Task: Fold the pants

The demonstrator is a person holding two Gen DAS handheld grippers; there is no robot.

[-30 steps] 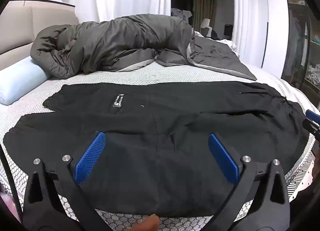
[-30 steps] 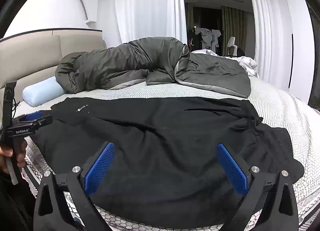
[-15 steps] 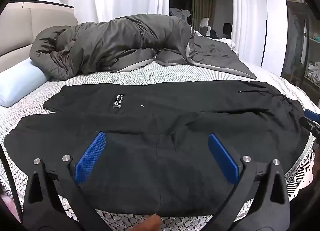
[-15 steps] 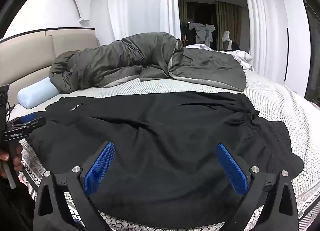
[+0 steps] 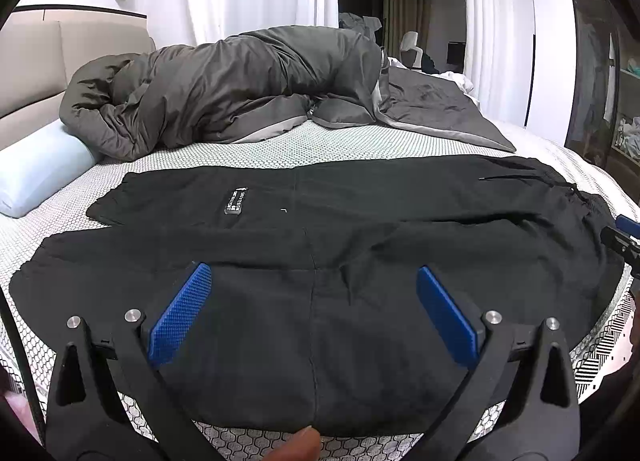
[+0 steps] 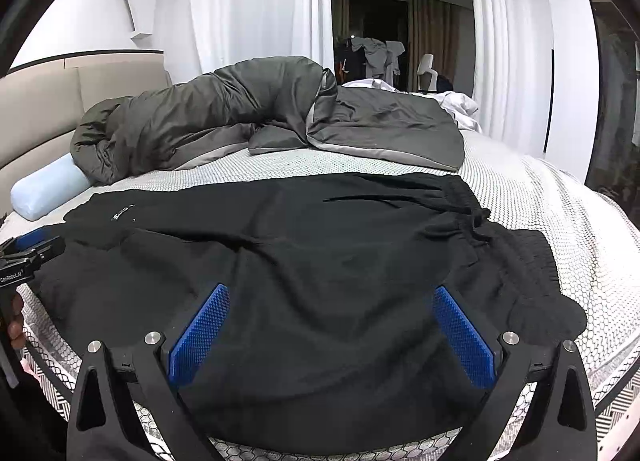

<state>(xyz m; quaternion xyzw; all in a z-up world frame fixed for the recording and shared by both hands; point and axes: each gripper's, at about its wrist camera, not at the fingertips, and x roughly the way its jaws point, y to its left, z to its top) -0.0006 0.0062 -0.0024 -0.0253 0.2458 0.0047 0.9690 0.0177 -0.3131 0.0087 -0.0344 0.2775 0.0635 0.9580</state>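
Left wrist: pants [image 5: 320,261] label [image 5: 236,201] unreadable.

We note a bed [image 5: 328,145] with a honeycomb-patterned cover filling mid-frame. A grey duvet [image 5: 240,89] lies bunched across its far side, touching a pale blue bolster pillow [image 5: 40,169] at left. A beige headboard [image 5: 48,61] occupies upper left. White curtains [image 6: 256,9] hang behind; a white chair [image 6: 426,69] stands beyond.

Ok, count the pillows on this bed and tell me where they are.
1. A pale blue pillow lies at the headboard end, left of the black pants, partly under the grey duvet. More may be hidden beneath that duvet.
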